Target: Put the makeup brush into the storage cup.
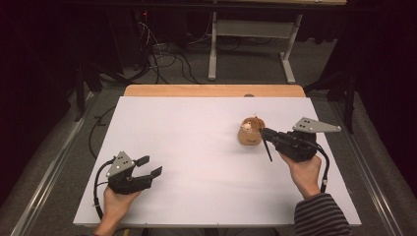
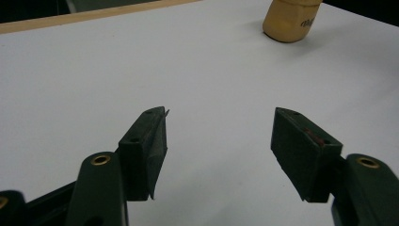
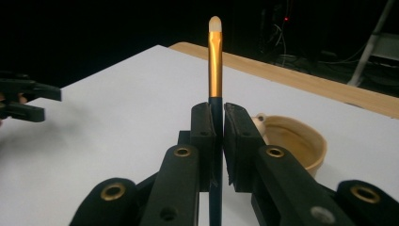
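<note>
The slim makeup brush with a dark handle, a gold metal ferrule and a pale rounded tip point(image 3: 215, 61) is clamped in my right gripper point(image 3: 216, 115). Both black jaws are pressed flat against its handle, just below the ferrule. In the right gripper view the brush stands straight up between the jaws, its tip rising above the far edge of the table, while the handle runs down out of the bottom of the picture. From the high view the dark handle point(image 1: 267, 150) pokes out of the gripper point(image 1: 265, 133) towards me, held clear of the table surface.

Just beside the jaws sits the round tan wooden cup point(image 3: 301, 141), standing upright on the white table top point(image 1: 196, 147). Its open mouth faces up, and something small and pale shows at its rim; I cannot tell what that is. In the high view the cup point(image 1: 251, 132) lies right next to the tips of my right gripper.

My left gripper point(image 1: 150, 166) is well apart from all this, near the front left corner of the table. Its jaws point(image 2: 219, 141) stand wide apart with nothing between them, only bare white surface. In the left gripper view the cup point(image 2: 289, 21) shows far off at the top.
</note>
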A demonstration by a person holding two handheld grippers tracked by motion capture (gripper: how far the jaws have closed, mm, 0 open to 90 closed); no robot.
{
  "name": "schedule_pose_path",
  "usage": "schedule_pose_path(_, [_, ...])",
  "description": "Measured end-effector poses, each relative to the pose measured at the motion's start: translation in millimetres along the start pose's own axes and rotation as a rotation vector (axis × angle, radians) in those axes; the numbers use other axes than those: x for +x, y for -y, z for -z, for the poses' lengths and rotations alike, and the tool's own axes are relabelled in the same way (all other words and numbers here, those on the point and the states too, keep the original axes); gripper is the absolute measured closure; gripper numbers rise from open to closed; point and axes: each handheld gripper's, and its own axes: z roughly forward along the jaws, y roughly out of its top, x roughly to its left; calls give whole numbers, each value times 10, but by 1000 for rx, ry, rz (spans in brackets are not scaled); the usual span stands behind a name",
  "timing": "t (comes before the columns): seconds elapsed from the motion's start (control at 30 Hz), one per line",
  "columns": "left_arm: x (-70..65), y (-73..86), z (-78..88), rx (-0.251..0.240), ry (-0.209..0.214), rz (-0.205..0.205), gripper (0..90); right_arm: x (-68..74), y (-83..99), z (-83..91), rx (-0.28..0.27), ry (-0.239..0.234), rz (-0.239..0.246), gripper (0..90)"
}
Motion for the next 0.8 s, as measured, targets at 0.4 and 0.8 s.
schedule_pose_path(0.4, [-4,-2,-1,-1,4,-3,369,-148,-194,-153,10,56,2,853])
schedule_pose_path(0.8, [-12,-6,5,-8,7,-9,371,-318,-297,-291,10,70,-41,853])
